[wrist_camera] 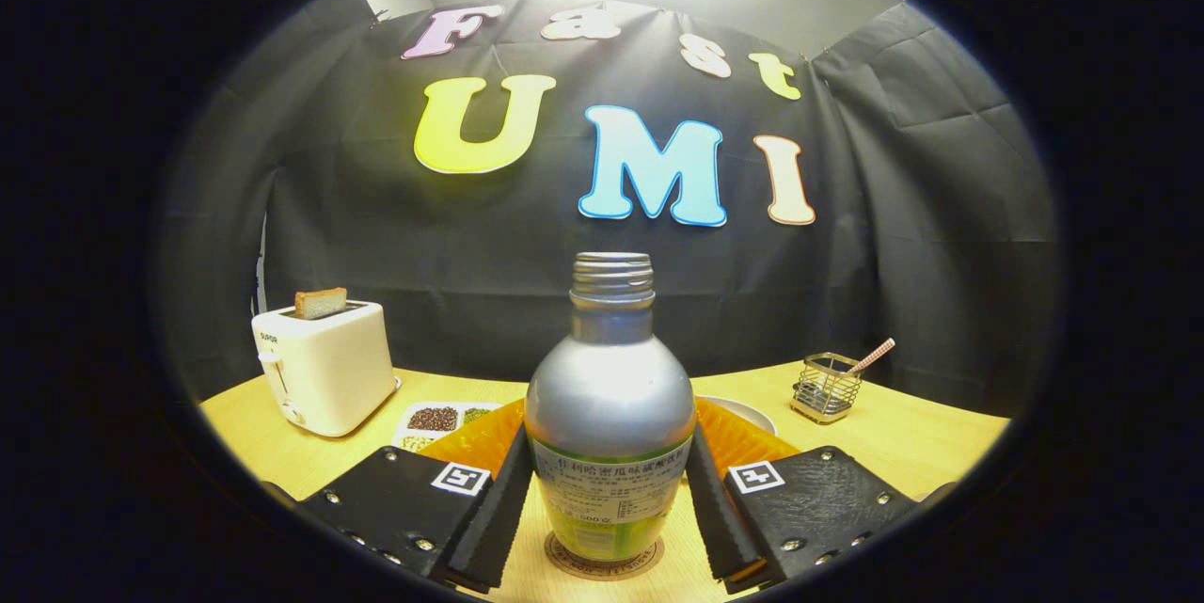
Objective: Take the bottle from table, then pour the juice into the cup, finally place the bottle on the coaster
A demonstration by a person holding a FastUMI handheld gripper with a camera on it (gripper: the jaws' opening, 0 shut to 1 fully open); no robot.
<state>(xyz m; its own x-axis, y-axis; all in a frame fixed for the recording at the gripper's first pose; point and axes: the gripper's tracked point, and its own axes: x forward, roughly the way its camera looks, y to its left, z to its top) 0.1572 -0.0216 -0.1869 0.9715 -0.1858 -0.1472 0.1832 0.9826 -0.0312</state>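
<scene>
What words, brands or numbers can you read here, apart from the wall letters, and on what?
Toaster: small brand word on its front, too small to read.
Bottle label: fine print, too blurred to read.
Tool, fingers flanking the bottle: square coded markers, no words.

Item counts, tabletop

Showing one bottle, one coaster, one toaster holding one toast slice, one divided tray, one wire basket holding one straw, one gripper with two fingers flanking the bottle.
</scene>
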